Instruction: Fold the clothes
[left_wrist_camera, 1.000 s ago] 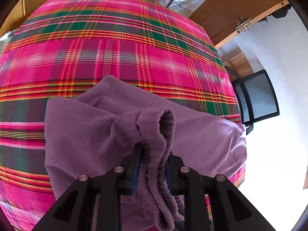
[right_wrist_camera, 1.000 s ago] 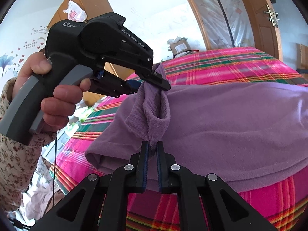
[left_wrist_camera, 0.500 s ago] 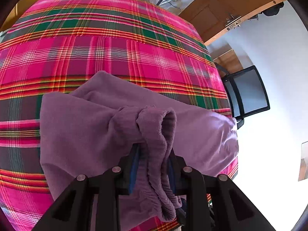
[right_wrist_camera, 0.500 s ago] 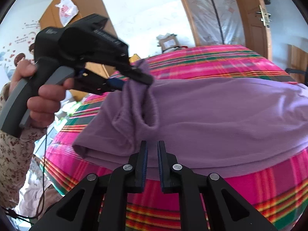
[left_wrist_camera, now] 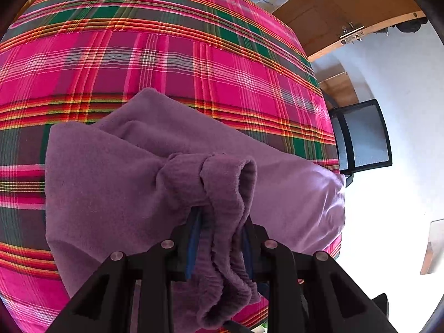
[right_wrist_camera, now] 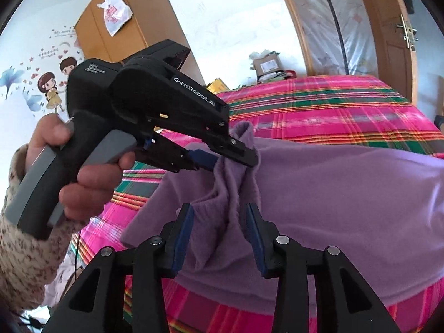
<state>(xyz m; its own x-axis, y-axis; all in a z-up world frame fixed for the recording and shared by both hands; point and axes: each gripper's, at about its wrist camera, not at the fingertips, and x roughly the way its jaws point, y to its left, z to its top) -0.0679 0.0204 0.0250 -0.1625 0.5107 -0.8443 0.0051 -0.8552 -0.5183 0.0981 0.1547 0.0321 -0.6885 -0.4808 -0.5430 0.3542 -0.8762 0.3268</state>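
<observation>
A purple fleece garment (left_wrist_camera: 111,180) lies folded on a pink plaid bedspread (left_wrist_camera: 138,69). My left gripper (left_wrist_camera: 220,222) is shut on a bunched ribbed edge of it, and the fabric spills down between the fingers. In the right wrist view the same left gripper (right_wrist_camera: 236,155), held in a person's hand (right_wrist_camera: 91,177), pinches a raised fold of the garment (right_wrist_camera: 333,199) above the bed (right_wrist_camera: 319,105). My right gripper (right_wrist_camera: 219,222) sits just below that fold. Its jaws are opening and stand wide. The hanging fold lies loosely between them, and the pads do not press it.
A black mesh chair (left_wrist_camera: 360,138) stands off the bed's right side. A wooden door (right_wrist_camera: 394,41), a wardrobe (right_wrist_camera: 116,27) with a plastic bag on it and a cardboard box (right_wrist_camera: 267,65) lie beyond the bed. The garment's right end reaches the bed edge.
My right gripper was shut on the hanging fold a second ago; its jaws have since spread wide and let the fabric go. The left gripper keeps its grip and has barely moved.
</observation>
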